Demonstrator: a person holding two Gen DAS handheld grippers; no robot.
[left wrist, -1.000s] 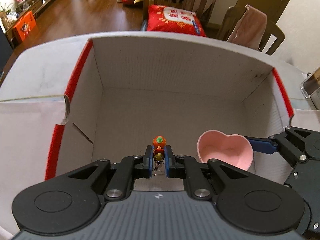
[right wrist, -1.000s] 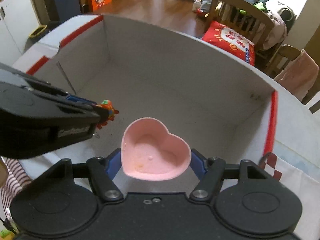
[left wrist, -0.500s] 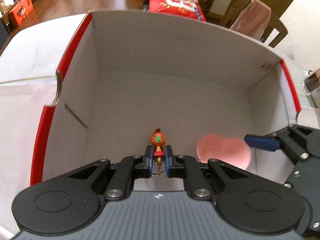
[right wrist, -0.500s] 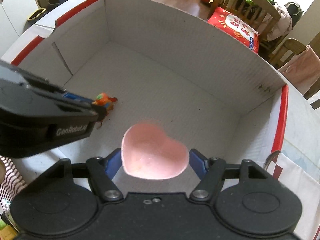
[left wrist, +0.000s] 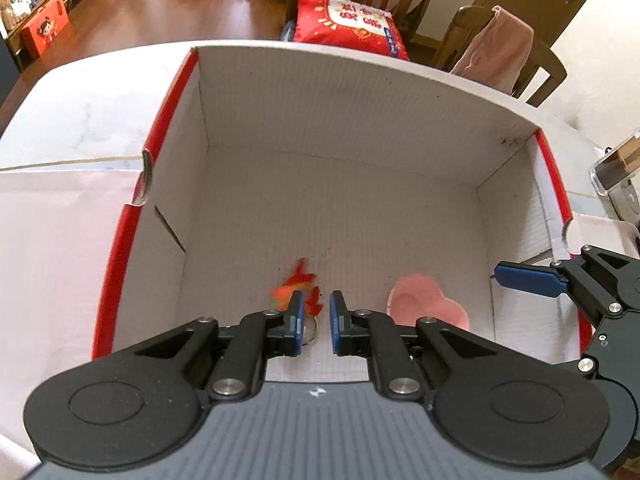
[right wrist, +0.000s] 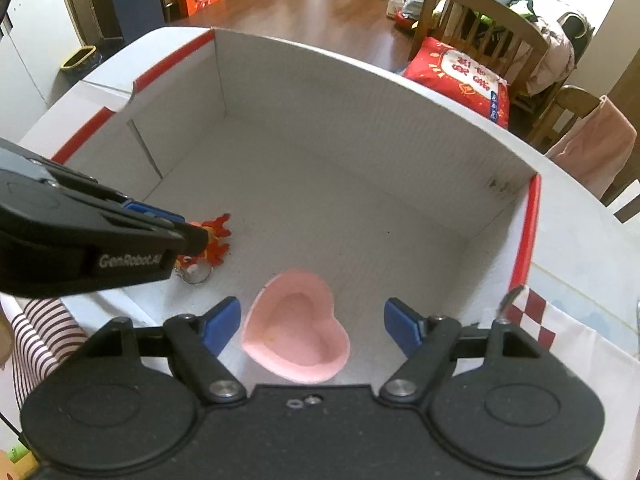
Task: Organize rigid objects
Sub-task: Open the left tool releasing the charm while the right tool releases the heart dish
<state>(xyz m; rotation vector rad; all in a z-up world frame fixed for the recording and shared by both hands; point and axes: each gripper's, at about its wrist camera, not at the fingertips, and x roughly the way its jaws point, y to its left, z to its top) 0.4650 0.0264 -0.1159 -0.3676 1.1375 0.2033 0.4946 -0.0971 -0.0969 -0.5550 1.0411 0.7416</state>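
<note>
The box [right wrist: 360, 128] sits open on the bench [left wrist: 80, 120], and both items now lie on its floor. The pink heart dish [right wrist: 296, 336], gripped a second ago, rests free between the right tongs [right wrist: 312, 326], whose jaws have just been opening and stand spread clear of it. The keychain [right wrist: 208, 244], pinched a moment back, lies blurred below the left tongs [left wrist: 314, 322], now parted slightly. Both drops look done; the hands can likely withdraw.

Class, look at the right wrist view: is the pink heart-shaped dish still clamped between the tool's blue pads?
No. The heart-shaped dish lies on the box floor, with clear gaps to both blue pads of the right tool.
</note>
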